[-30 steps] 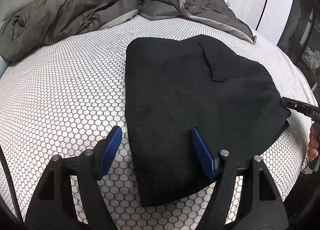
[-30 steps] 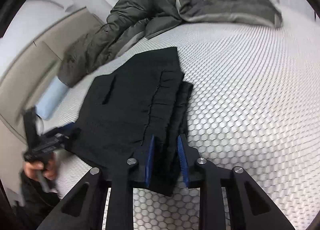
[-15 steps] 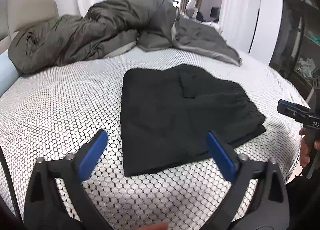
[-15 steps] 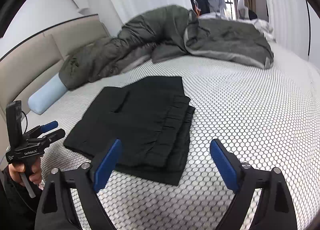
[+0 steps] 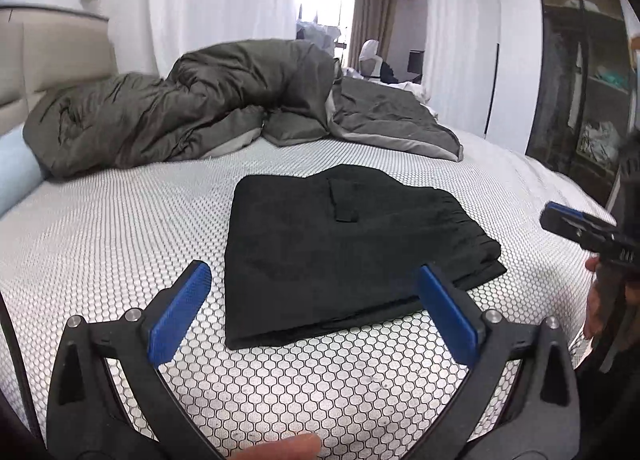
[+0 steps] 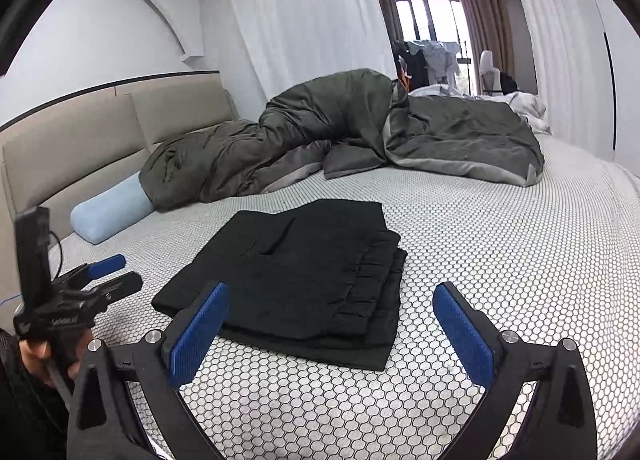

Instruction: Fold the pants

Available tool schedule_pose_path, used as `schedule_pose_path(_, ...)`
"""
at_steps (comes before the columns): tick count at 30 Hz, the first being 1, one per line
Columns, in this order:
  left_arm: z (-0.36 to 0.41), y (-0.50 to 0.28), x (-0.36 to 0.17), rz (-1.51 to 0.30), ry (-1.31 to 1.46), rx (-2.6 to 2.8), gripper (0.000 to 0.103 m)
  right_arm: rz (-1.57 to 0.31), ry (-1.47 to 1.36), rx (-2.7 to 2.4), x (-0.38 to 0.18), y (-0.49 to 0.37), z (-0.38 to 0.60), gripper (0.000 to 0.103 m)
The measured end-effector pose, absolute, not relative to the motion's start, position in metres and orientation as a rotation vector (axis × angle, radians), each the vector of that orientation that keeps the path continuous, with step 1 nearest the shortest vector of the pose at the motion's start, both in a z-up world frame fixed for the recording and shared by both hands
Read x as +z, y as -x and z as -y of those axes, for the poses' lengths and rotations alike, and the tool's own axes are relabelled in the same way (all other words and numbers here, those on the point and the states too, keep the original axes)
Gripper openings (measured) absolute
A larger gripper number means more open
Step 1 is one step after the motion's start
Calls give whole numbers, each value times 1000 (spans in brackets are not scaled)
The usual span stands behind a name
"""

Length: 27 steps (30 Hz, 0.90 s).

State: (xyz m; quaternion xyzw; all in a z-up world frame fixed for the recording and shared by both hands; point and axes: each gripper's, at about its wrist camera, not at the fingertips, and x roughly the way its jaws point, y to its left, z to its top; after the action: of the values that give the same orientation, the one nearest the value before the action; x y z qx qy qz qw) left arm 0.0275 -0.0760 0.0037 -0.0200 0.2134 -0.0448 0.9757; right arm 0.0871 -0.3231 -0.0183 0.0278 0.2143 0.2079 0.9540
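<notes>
Only blurred lettering shows on left gripper (image 6: 106,274)

wide bed, white honeycomb-patterned cover (image 6: 500,260). folded black fabric pants (image 6: 304,280) flat near middle. rumpled olive-grey duvet (image 6: 360,139) heaped along far side. pale blue cylindrical bolster pillow (image 6: 108,211) far left, touching duvet end, by headboard.

Crumpled grey duvet (image 5: 224,99) on honeycomb-patterned bed (image 5: 100,236); pale-blue bolster (image 6: 110,211).
</notes>
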Motion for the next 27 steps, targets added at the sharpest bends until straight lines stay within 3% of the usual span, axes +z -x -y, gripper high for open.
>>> schedule_pose_path(27, 82, -38, -6, -437, -11, -92, 102, -367, 75, 474, -20, -67, 295, 103)
